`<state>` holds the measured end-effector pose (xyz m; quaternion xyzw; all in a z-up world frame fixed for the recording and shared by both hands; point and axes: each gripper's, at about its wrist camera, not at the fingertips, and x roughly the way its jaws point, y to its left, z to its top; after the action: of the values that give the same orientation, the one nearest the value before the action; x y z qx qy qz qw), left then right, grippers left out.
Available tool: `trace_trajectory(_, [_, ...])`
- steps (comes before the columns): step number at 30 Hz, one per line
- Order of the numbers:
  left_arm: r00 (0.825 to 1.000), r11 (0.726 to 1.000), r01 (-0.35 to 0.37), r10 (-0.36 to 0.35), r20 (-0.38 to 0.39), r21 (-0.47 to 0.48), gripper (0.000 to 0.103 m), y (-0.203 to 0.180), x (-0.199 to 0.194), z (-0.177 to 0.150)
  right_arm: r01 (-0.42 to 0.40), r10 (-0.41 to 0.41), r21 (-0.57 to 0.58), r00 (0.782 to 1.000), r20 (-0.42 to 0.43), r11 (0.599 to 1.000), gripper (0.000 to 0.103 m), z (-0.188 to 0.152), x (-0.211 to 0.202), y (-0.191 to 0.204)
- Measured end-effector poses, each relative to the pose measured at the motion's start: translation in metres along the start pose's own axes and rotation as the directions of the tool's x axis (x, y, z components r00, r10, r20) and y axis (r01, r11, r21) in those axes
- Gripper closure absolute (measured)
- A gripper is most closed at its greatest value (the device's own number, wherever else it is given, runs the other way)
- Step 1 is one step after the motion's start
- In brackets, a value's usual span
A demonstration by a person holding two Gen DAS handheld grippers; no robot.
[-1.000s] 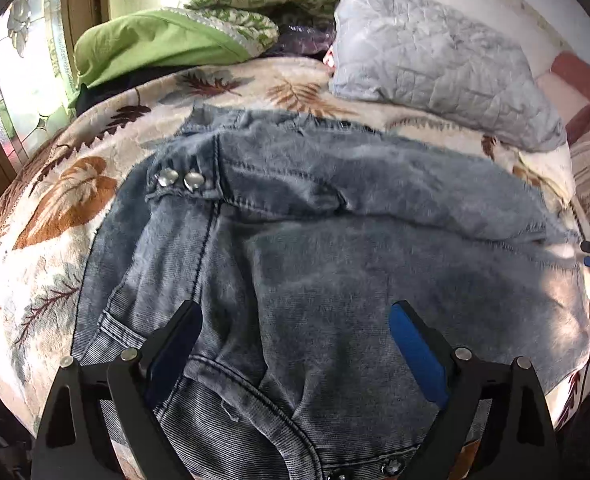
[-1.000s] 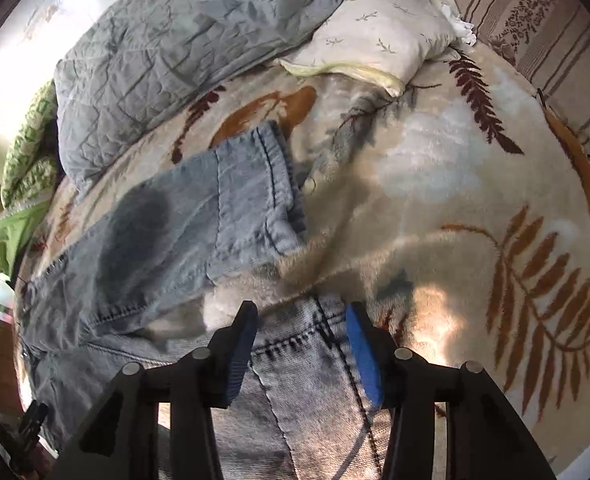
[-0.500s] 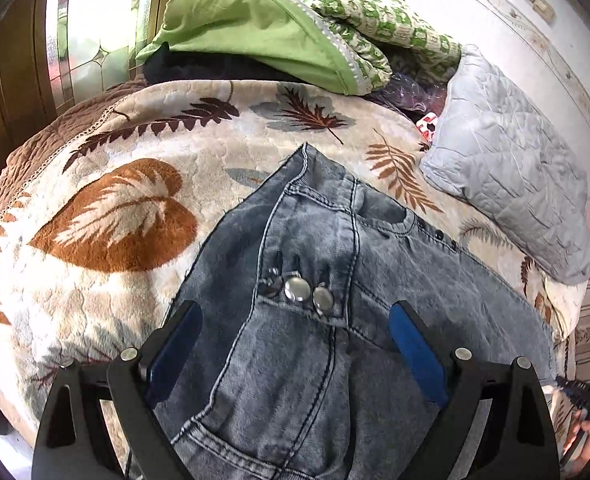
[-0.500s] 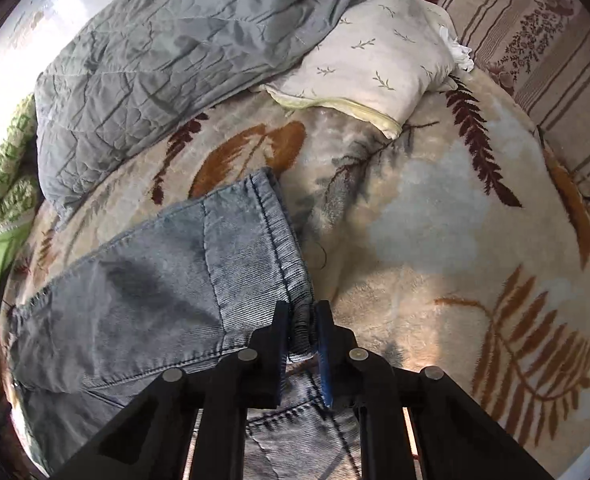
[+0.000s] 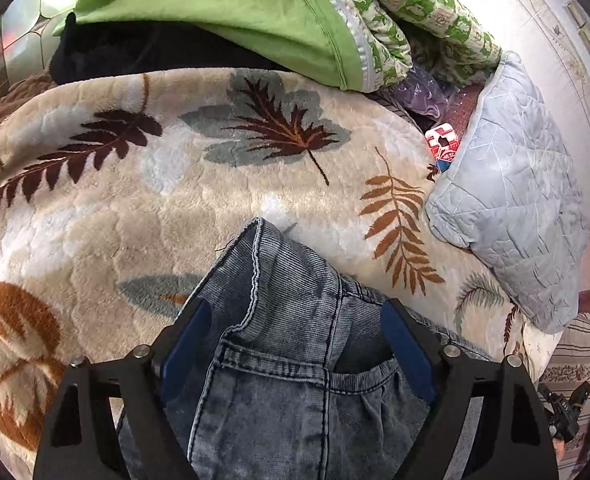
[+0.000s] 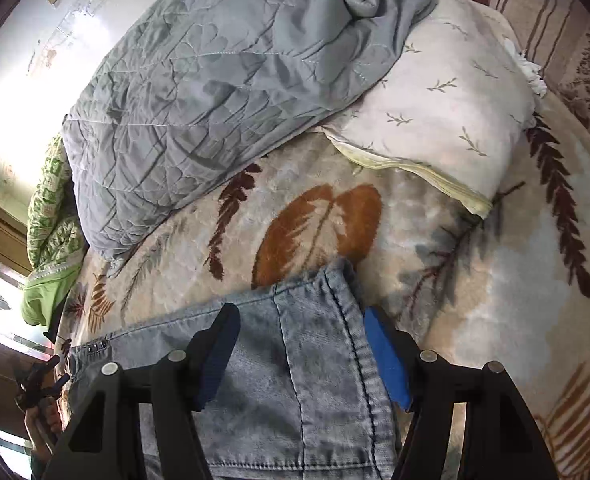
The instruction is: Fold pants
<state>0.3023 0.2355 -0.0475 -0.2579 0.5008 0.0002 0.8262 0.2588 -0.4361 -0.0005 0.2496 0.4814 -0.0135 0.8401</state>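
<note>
- Since a second earlier, left gripper [image 5: 295, 354] was swung to the pants [image 5: 283, 360] waistband corner; jaws closing, nothing clamped.
- Right gripper [image 6: 301, 354], jaws opening, was released from the hem, laid flat on the blanket [image 6: 495, 280].

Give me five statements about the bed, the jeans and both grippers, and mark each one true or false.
1. The jeans lie on a leaf-patterned blanket. True.
2. The right gripper is clamped shut on a trouser hem. False: its jaws are opening, with the hem lying between them, pads apart from the cloth.
3. A grey quilted cover partly lies over a cream pillow. True.
4. The left gripper hovers over bare blanket only. False: denim at a pocket lies between its jaws, which are closing but stand wide.
5. The bedding piled by the window is red. False: it is green.
</note>
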Motion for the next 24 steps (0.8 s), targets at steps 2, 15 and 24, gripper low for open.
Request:
trace_trajectory(2, [1.000,1.000,-0.007,0.007,-0.007,0.000,0.019,0.002,0.009,0.001,0.029,-0.029,-0.009,0.999,-0.025,1.000,0.036,0.010,0.019,0.003])
trace_trajectory(15, [0.999,0.999,0.022,-0.023,-0.035,-0.023,0.030,0.008,0.024,0.018,0.154,-0.167,-0.114,0.978,-0.125,0.982,0.072,0.015,0.072,0.004])
trace_trajectory(24, [0.998,0.999,-0.037,0.039,-0.057,0.036,0.100,0.000,0.031,0.022,0.192,-0.207,-0.128,0.972,-0.110,0.973,0.086,0.015,0.069,0.003])
